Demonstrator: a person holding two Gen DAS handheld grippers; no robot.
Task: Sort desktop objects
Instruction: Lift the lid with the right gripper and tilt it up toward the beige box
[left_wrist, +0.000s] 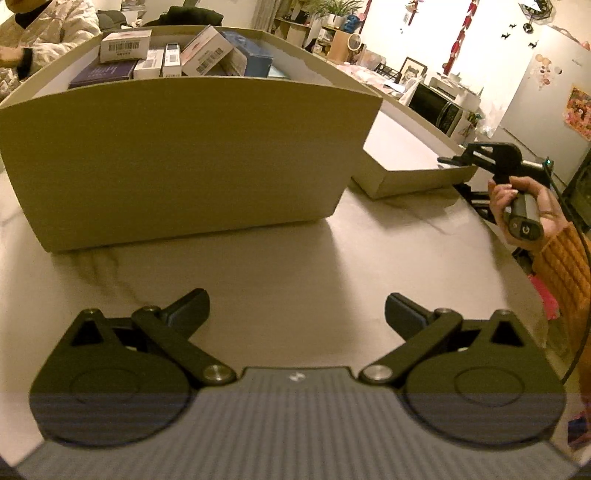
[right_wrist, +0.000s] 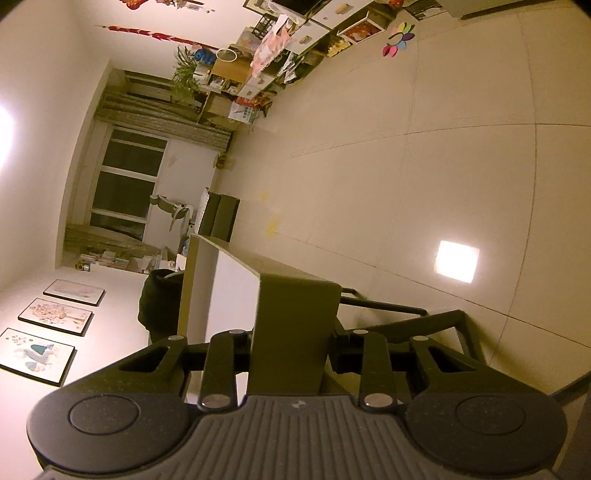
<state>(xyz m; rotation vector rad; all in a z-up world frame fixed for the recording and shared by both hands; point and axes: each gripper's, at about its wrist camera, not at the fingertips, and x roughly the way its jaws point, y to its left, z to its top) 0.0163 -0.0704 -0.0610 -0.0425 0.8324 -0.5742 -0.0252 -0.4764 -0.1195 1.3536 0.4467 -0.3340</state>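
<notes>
My left tongs (left_wrist: 295, 314) hang with their jaws wide apart and nothing between them, pointing down at the pale marbled surface (left_wrist: 277, 266). Just ahead of them stands the big beige box (left_wrist: 177, 155), its tall front wall facing me. Inside it, toward the back, sit several small cartons (left_wrist: 166, 55): white ones with barcode labels, a dark purple one and a blue one, packed close together.

To the right of the box, near it but apart, lies the shallow lid (left_wrist: 417, 162), open side up. My right tongs (left_wrist: 448, 159) reach in over the lid's near right corner, and my right hand (left_wrist: 524, 210) grips the handle, an orange sleeve (left_wrist: 561, 273) below it.

From the right wrist view the room lies rolled on its side. There my right tongs (right_wrist: 291, 354) are clamped on the edge of the lid (right_wrist: 295, 325): the beige wall fills the space between the two fingers (right_wrist: 236, 354) and runs away from me. The pads themselves are hidden behind the wall, so I judge the squeeze mainly by how snugly the card sits between the jaws. The tiled floor (right_wrist: 406, 166) with a bright square of reflected light fills the background, and three framed pictures (right_wrist: 55, 317) hang on the wall at the left.

A person in a pale quilted jacket (left_wrist: 48, 29) sits beyond the box, at the far left corner of the left wrist view.
</notes>
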